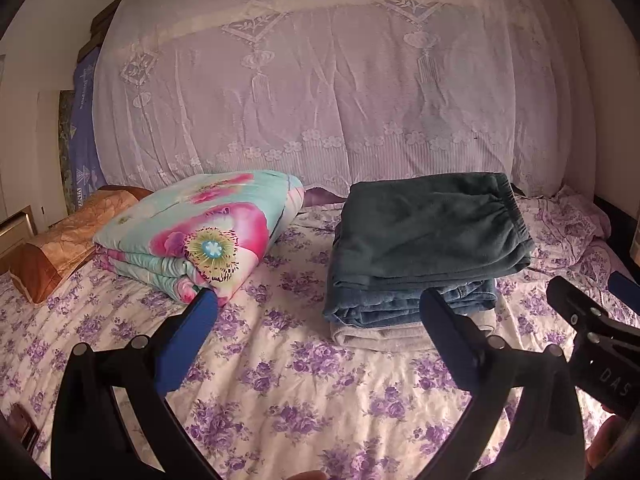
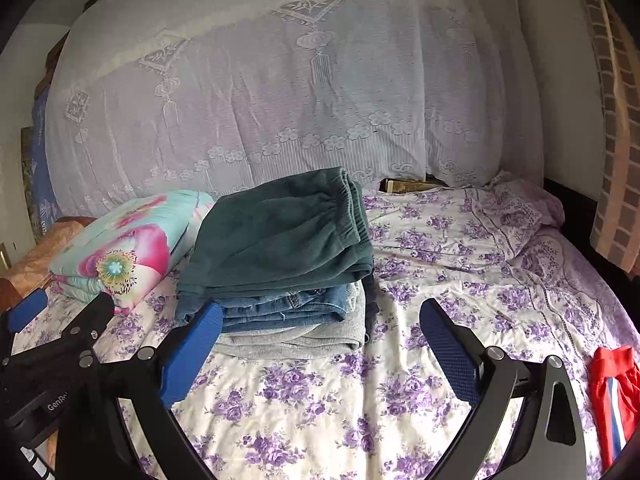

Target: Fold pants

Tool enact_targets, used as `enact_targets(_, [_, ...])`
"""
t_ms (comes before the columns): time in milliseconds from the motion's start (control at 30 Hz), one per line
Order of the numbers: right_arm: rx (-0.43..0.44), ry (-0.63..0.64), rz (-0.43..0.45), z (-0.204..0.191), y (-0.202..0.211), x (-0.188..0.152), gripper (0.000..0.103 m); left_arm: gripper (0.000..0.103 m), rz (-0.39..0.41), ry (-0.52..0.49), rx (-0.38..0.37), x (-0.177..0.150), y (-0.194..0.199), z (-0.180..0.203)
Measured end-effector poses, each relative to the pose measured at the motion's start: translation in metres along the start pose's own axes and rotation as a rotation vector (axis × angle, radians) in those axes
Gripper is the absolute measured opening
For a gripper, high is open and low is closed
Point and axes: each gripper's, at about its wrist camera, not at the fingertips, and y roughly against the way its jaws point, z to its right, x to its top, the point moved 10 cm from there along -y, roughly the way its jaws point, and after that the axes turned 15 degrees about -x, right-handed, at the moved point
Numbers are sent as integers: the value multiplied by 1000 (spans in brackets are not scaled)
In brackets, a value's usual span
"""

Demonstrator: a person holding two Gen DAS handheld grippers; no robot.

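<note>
A stack of folded pants lies on the bed: dark green pants (image 1: pixel 432 228) on top, blue jeans (image 1: pixel 404 304) under them, grey pants (image 1: pixel 384 334) at the bottom. The stack also shows in the right wrist view, with the green pants (image 2: pixel 280 236) on top. My left gripper (image 1: pixel 320 300) is open and empty, just in front of the stack. My right gripper (image 2: pixel 320 312) is open and empty, its left finger near the stack's front corner. The right gripper also shows at the right edge of the left wrist view (image 1: pixel 592 308).
A folded floral quilt (image 1: pixel 200 232) lies left of the stack, with an orange pillow (image 1: pixel 60 240) beyond it. A lace-covered pile (image 1: pixel 320 100) stands behind. A red garment (image 2: pixel 612 392) lies at the right of the flowered bedsheet (image 2: pixel 440 248).
</note>
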Motion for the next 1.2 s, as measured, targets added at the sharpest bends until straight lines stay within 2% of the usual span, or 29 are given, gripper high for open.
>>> enact_targets(1200, [21, 8, -2, -6, 5, -2, 100, 98, -6, 4, 11, -1, 2, -4])
